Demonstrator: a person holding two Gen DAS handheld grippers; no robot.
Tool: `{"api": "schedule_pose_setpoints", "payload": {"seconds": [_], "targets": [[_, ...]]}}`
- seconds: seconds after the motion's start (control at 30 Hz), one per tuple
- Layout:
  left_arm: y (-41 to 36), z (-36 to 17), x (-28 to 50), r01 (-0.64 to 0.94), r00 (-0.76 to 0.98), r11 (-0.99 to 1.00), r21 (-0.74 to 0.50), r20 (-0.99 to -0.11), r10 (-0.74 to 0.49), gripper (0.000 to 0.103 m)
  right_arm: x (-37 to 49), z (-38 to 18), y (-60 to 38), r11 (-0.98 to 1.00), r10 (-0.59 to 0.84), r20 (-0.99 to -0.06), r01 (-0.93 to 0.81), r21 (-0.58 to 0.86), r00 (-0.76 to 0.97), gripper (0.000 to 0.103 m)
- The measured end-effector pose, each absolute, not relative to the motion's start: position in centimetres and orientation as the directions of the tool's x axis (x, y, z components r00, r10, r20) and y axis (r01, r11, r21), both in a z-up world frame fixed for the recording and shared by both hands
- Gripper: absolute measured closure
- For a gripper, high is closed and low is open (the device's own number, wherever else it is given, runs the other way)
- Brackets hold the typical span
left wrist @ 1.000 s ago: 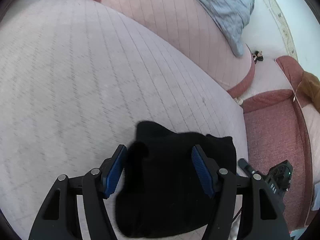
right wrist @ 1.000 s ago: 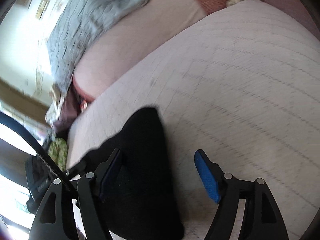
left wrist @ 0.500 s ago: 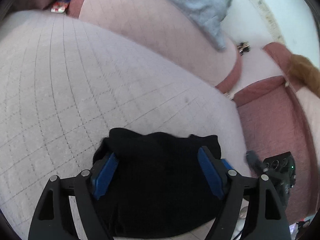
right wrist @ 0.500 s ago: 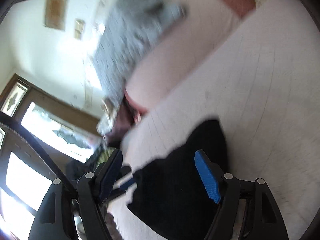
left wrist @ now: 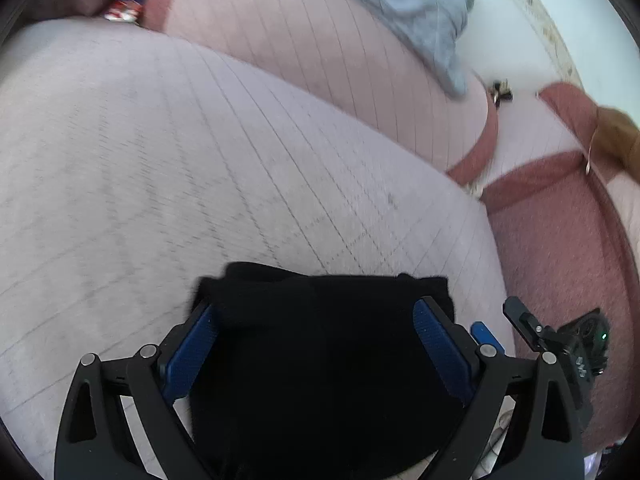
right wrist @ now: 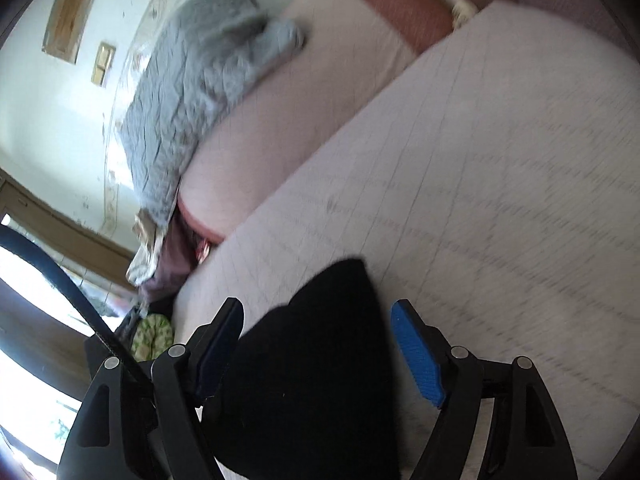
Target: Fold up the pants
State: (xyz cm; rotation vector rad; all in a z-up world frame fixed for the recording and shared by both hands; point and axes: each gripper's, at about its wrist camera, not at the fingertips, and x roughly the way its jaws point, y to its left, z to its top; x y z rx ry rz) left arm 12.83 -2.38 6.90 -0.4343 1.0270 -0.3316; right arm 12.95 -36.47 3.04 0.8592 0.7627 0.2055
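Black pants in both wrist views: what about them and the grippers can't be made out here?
- Pants, left wrist view: near end cut off by the bottom edge; solid black hides the folds.
- Pants, right wrist view: motion blur; near part cut off below.
- Left gripper: jaws opening around the pants; pad contact unclear.
- Right gripper: left finger shadowed against the cloth; contact unclear.
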Motion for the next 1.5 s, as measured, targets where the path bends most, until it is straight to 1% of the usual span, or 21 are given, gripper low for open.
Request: {"api": "schedule_pose_setpoints", "payload": {"seconds": [0.07, 0.17, 0.27, 0.4, 0.5, 0.57, 0.67, 0.8, 0.83, 0.9, 0.93, 1.03, 1.13, 1.23, 1.37, 1.5], "targets": [[-1.2, 8.7, 11.3, 0.062, 0.525, 0.880, -0.471, -0.735, -0.430, 0.008, 12.3, 3.9, -37.1, 0.677, 0.409, -0.521, 0.133, 0.724, 0.749, 0.021], [0.0, 11.0, 8.8, 0.077, 0.574, 0.907, -0.413, -0.725, -0.379, 0.008, 11.2, 5.0, -36.8, 0.741, 0.344, -0.545, 0.135, 0.658, 0.764, 0.021], [0.7, 13.2, 5.1, 0.092, 0.643, 0.945, -0.313, -0.706, -0.296, 0.008, 9.7, 5.5, -35.8, 0.781, 0.320, -0.560, 0.121, 0.613, 0.765, 0.021], [0.7, 14.3, 0.9, 0.085, 0.697, 0.978, -0.192, -0.690, -0.196, 0.008, 6.9, 5.7, -34.0, 0.806, 0.307, -0.576, 0.115, 0.581, 0.758, 0.021], [1.3, 14.5, -1.5, 0.075, 0.706, 0.985, -0.154, -0.689, -0.162, 0.008, 4.6, 6.2, -31.9, 0.836, 0.286, -0.591, 0.105, 0.538, 0.754, 0.021], [1.9, 14.7, -2.8, 0.076, 0.715, 0.987, -0.141, -0.683, -0.152, 0.008, 2.3, 6.5, -30.4, 0.864, 0.246, -0.605, 0.111, 0.490, 0.758, 0.021], [2.6, 15.7, -5.0, 0.066, 0.758, 0.994, -0.081, -0.644, -0.103, 0.008, -1.2, 5.9, -28.7, 0.880, 0.226, -0.633, 0.123, 0.458, 0.741, 0.021], [3.2, 17.2, -7.7, 0.016, 0.837, 1.000, 0.011, -0.547, -0.007, 0.006, -5.7, 5.2, -27.0, 0.901, 0.188, -0.678, 0.149, 0.406, 0.711, 0.021], [3.3, 17.4, -8.1, 0.011, 0.848, 1.000, 0.009, -0.531, -0.004, 0.006, -6.7, 5.3, -26.7, 0.907, 0.177, -0.682, 0.153, 0.394, 0.709, 0.021], [3.6, 17.9, -8.9, 0.007, 0.860, 1.000, -0.015, -0.510, -0.014, 0.000, -8.5, 5.7, -25.9, 0.917, 0.159, -0.687, 0.153, 0.370, 0.709, 0.021], [3.8, 18.1, -9.1, 0.002, 0.860, 0.999, -0.034, -0.510, -0.019, 0.000, -9.0, 5.9, -25.6, 0.920, 0.153, -0.690, 0.152, 0.361, 0.708, 0.021], [3.9, 18.2, -9.3, -0.019, 0.835, 0.996, -0.083, -0.549, -0.030, 0.000, -10.3, 6.8, -24.4, 0.928, 0.152, -0.697, 0.141, 0.344, 0.700, 0.021], [4.1, 17.7, -9.5, -0.021, 0.803, 0.989, -0.143, -0.592, -0.068, 0.000, -10.8, 7.5, -23.3, 0.932, 0.164, -0.703, 0.124, 0.340, 0.692, 0.020], [4.0, 17.0, -10.1, -0.024, 0.789, 0.984, -0.175, -0.608, -0.089, 0.000, -11.1, 8.0, -22.4, 0.942, 0.155, -0.705, 0.111, 0.316, 0.692, 0.020], [3.3, 16.7, -10.8, -0.025, 0.775, 0.990, -0.137, -0.628, -0.067, 0.000, -11.6, 8.2, -21.6, 0.960, 0.124, -0.709, 0.097, 0.262, 0.694, 0.020], [2.4, 16.8, -11.7, -0.069, 0.796, 0.997, -0.029, -0.604, 0.037, 0.000, -11.9, 8.2, -21.2, 0.967, 0.116, -0.716, 0.088, 0.241, 0.688, 0.019]]}}
